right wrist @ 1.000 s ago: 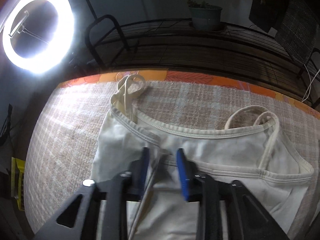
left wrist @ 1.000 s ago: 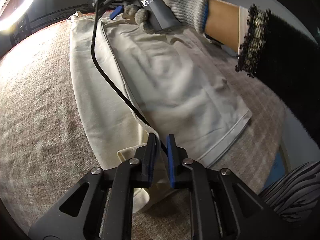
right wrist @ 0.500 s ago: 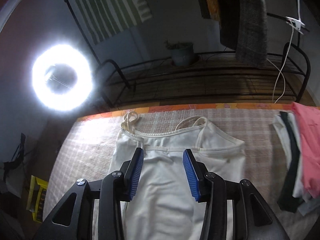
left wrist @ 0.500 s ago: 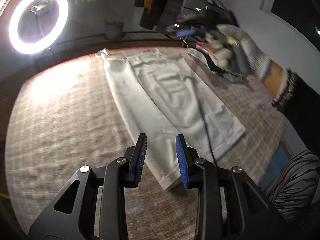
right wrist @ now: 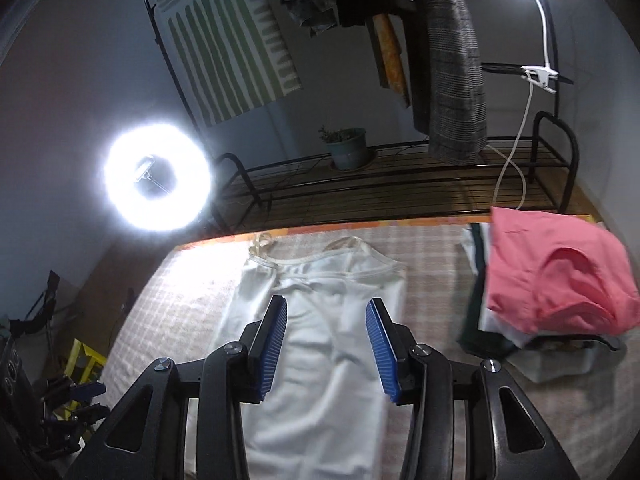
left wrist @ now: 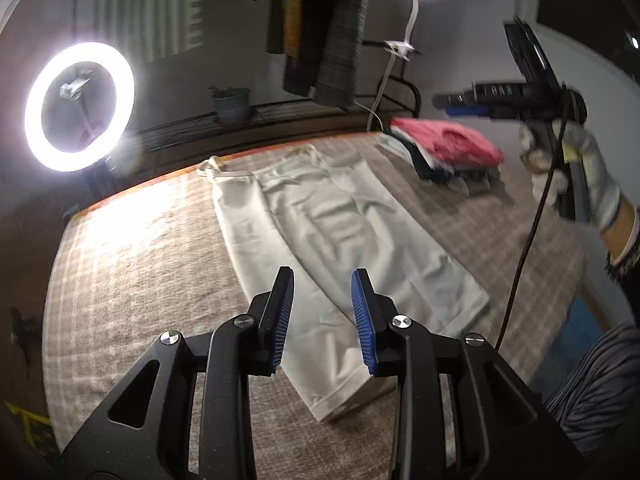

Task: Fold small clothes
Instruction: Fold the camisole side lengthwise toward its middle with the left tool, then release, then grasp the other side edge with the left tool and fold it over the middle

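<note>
A cream strappy top [left wrist: 320, 240] lies flat on the checked table cover, with one long side folded over its middle. It also shows in the right wrist view [right wrist: 320, 340], straps toward the far edge. My left gripper [left wrist: 322, 316] is open and empty, raised above the top's hem end. My right gripper [right wrist: 326, 344] is open and empty, raised above the top's middle. In the left wrist view the right gripper [left wrist: 468, 106] is held high at the right in a gloved hand.
A pile of folded clothes with a pink piece on top [right wrist: 560, 280] sits at the table's right [left wrist: 448, 148]. A ring light [left wrist: 78, 106] stands at the far left. A metal rack with a plant pot [right wrist: 348, 148] and hanging clothes stands behind the table.
Both grippers let go of the top, opened wider and rose away from the table. The top now lies with its side folded over.
</note>
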`<move>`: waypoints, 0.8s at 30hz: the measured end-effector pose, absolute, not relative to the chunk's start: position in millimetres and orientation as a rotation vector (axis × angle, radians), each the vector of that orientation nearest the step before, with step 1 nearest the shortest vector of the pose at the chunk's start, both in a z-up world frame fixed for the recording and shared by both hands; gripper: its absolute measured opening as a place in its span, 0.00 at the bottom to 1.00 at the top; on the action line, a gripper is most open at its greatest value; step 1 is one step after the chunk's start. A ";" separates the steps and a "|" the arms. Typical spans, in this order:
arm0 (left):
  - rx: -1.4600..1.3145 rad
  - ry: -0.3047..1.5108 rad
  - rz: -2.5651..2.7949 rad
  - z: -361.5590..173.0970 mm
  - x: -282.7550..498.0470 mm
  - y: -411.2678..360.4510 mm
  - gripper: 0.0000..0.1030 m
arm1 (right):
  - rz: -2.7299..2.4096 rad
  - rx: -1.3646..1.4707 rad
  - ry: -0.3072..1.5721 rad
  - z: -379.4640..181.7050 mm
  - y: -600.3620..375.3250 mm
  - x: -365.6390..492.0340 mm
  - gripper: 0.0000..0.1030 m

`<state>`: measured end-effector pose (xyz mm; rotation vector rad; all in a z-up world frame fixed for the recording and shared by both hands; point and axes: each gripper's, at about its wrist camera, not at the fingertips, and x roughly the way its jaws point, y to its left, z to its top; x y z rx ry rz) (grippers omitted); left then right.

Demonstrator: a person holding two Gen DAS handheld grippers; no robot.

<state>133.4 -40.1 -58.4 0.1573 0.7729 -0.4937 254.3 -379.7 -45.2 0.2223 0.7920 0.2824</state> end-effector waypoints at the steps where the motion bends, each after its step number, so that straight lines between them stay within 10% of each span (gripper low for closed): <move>1: 0.190 0.775 -0.495 -61.7 129.0 -50.6 0.29 | 0.280 0.214 0.792 -45.9 -386.0 250.2 0.43; 22: 0.337 0.915 -0.712 -185.7 81.2 -267.3 0.29 | 0.281 0.231 0.887 -108.5 -489.2 247.5 0.43; 24: 0.339 0.933 -0.711 -190.2 80.9 -274.5 0.43 | 0.290 0.232 0.896 -115.0 -492.5 252.8 0.43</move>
